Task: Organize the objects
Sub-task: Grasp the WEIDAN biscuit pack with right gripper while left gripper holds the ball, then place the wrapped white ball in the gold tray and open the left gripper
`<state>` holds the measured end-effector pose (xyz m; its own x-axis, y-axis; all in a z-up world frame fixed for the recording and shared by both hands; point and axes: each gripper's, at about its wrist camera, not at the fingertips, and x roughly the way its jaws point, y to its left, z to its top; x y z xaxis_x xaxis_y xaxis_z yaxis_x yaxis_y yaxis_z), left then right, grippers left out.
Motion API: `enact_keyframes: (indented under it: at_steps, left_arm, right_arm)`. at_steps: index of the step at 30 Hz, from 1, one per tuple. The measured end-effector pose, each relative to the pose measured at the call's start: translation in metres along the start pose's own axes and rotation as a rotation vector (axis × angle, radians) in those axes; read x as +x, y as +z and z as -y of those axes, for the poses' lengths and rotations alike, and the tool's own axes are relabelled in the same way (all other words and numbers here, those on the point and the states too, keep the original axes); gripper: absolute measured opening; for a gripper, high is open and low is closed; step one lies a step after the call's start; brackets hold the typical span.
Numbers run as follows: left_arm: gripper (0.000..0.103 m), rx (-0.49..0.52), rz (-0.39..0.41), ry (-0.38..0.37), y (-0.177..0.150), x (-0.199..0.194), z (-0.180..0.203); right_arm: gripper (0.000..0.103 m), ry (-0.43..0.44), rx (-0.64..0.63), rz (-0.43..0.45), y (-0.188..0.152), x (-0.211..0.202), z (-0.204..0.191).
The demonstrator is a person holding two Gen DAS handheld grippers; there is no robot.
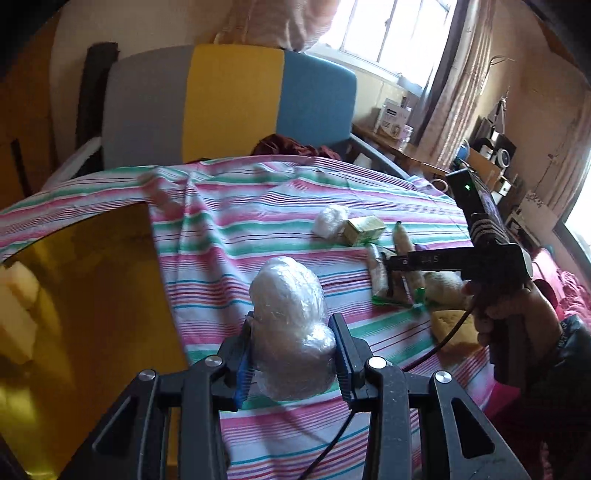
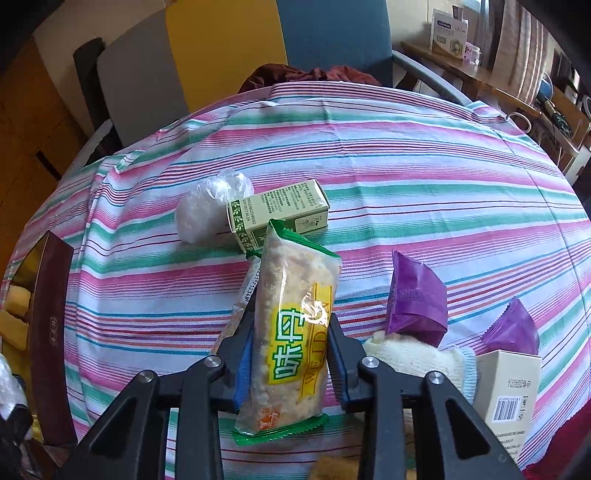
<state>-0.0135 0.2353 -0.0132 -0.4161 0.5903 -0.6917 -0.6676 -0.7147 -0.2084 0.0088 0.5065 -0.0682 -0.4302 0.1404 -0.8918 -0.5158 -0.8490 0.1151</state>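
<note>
Striped cloth [image 2: 369, 155] over a table, cluttered sunlit room behind, window [image 1: 384, 33] at the back, colour-block chair [image 1: 229, 103] beyond the far edge. Left gripper [image 1: 293, 354] pinching a plastic-wrapped bundle [image 1: 291, 325] just above the cloth, beside a gold tray [image 1: 88, 280]. Right gripper [image 2: 290, 354] clamped on a snack bar [image 2: 291, 332], near a green box [image 2: 280, 214] and purple packets [image 2: 417, 299]. Best, probably: squeeze gently, carry level, set each down among its likes, avoid the trailing cable [image 1: 439, 343].
</note>
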Motion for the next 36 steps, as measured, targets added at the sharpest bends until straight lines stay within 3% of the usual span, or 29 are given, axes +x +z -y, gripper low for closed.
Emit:
enact_keyframes:
  at_steps: [8, 13, 21, 27, 32, 36]
  left_arm:
    - [0.038, -0.085, 0.031, 0.137, -0.013, -0.038, -0.056]
    - [0.038, -0.155, 0.041, 0.282, -0.026, -0.066, -0.113]
    - [0.038, -0.22, -0.052, 0.486, -0.056, -0.075, -0.196]
    - [0.041, -0.249, -0.099, 0.53, -0.076, -0.071, -0.223]
    - [0.051, -0.213, -0.083, 0.554, -0.081, -0.079, -0.214]
    - [0.051, -0.232, -0.055, 0.546, -0.082, -0.093, -0.21]
  right_arm:
    - [0.034, -0.027, -0.017, 0.023, -0.002, -0.003, -0.002]
    - [0.034, -0.018, -0.024, 0.071, -0.001, -0.013, -0.003]
    - [0.034, 0.007, -0.039, 0.1, -0.003, -0.02, -0.01]
    - [0.034, 0.023, -0.059, 0.128, -0.005, -0.025, -0.015]
    - [0.034, 0.063, -0.083, 0.158, -0.007, -0.034, -0.023]
    - [0.034, 0.121, -0.1, 0.167, -0.009, -0.042, -0.036]
